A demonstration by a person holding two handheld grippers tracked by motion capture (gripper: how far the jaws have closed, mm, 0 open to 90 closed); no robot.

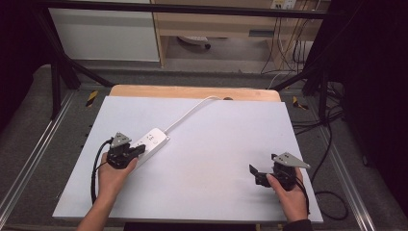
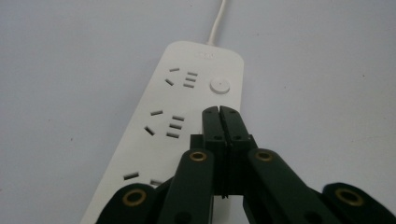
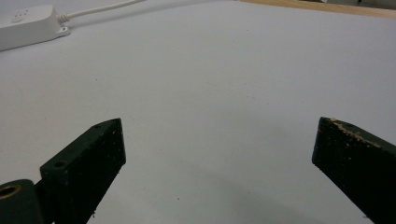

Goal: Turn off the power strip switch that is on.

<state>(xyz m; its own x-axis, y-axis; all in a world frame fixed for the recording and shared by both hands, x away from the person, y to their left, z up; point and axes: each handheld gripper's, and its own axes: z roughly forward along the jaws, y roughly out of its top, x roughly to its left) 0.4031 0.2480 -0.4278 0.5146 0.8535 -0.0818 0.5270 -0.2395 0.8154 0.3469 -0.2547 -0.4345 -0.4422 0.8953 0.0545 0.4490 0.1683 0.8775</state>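
A white power strip (image 1: 155,139) lies on the left part of the white table sheet (image 1: 207,159), its cable (image 1: 190,113) running to the back edge. My left gripper (image 1: 140,149) is shut with nothing between its jaws. In the left gripper view its closed tips (image 2: 219,113) sit over the power strip (image 2: 177,107), just short of the round button (image 2: 220,86); whether they touch the strip I cannot tell. My right gripper (image 1: 256,175) rests low at the right front, open and holding nothing. In the right gripper view, that gripper (image 3: 217,149) spreads wide over bare sheet.
The power strip (image 3: 25,25) and its cable (image 3: 100,9) lie far off at the top left of the right gripper view. A wooden table edge (image 1: 192,91) shows behind the sheet. Black frame bars and loose cables (image 1: 332,192) surround the table.
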